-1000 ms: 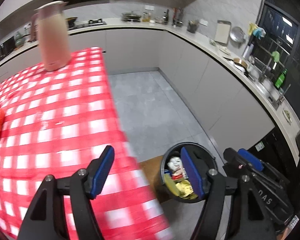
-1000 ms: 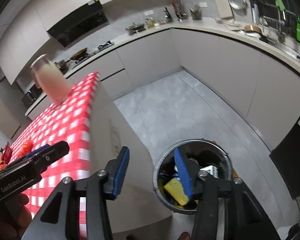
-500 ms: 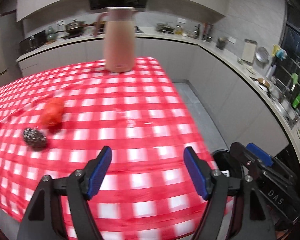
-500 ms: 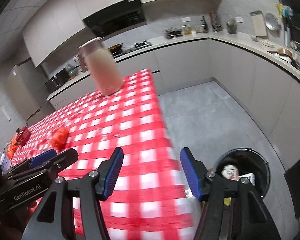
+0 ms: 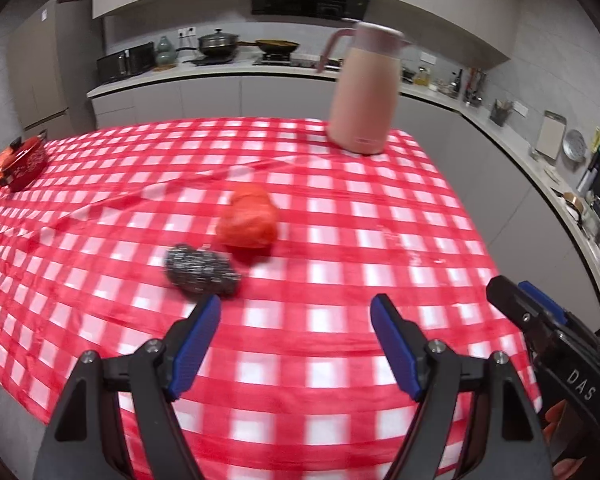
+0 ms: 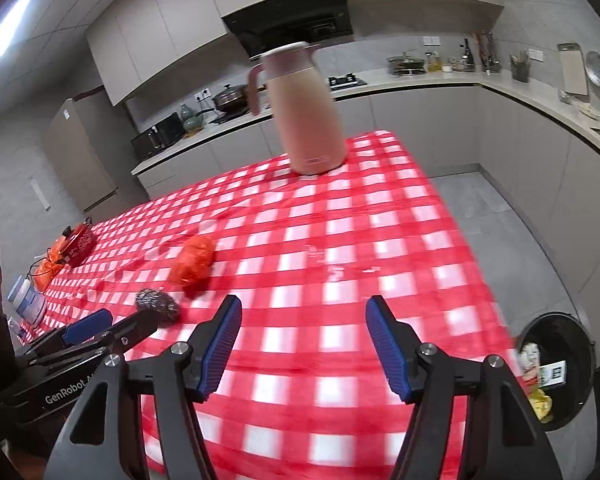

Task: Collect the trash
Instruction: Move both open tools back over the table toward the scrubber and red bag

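Clearly the left gripper (image 5: 296, 312) has its blue-padded jaws spread wide with nothing between them, only red-and-white checked tablecloth (image 5: 340, 208) showing in the gap. The right gripper (image 6: 304, 314) is likewise parted and empty; its jaws have just been opening further, over bare cloth.

From the left gripper, a steel-wool scouring ball (image 5: 200, 268) lies at about eleven o'clock, just beyond the left fingertip and not touching it. Touching or nearly touching the scourer, farther out toward twelve o'clock, sits a crumpled orange-red plastic bag (image 5: 248, 220). In the right wrist view the same two pieces lie at about ten o'clock from the jaws, the scourer nearer, with the left gripper's tip just beside it.

Farther out, at one o'clock in the left view, a tall pink thermos jug (image 5: 362, 92) stands upright near the table's far right corner. At the far left edge of the table, around ten o'clock, rest a red tin (image 5: 24, 162) and some orange netting (image 6: 46, 268); the right view also shows a white jar (image 6: 26, 300) there.

Off the table, at four o'clock from the right gripper, a round black trash bin (image 6: 556, 368) stands on the grey floor with wrappers and paper inside.
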Available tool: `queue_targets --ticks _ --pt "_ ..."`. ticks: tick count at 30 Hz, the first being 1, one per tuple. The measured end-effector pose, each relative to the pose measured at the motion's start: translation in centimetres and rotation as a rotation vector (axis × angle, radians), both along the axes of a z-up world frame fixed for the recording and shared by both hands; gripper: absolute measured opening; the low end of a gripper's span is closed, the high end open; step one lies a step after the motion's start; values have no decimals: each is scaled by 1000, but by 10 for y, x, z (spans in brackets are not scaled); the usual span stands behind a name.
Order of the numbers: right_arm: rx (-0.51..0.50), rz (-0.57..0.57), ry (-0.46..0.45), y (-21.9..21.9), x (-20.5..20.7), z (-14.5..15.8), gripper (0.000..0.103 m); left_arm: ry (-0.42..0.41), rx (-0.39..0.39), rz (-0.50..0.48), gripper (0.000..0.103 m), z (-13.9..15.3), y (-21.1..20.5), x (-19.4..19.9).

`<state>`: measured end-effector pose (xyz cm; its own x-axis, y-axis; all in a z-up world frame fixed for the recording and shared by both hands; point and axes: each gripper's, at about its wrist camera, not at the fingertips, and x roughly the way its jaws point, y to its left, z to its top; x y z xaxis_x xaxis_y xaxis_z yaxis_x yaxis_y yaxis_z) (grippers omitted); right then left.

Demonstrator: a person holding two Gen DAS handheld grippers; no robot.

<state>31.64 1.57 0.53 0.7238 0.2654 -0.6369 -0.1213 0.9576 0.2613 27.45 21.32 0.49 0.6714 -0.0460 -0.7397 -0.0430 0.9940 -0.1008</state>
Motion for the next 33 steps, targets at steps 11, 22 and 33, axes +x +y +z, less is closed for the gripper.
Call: queue_targets --ticks 11,22,33 --pt "-22 46 43 73 22 -14 67 35 4 49 79 -13 58 22" --pt "-25 113 40 70 43 -19 67 45 38 133 79 -24 56 31" --pt "-35 74 61 86 66 -28 67 64 24 104 79 -36 80 56"
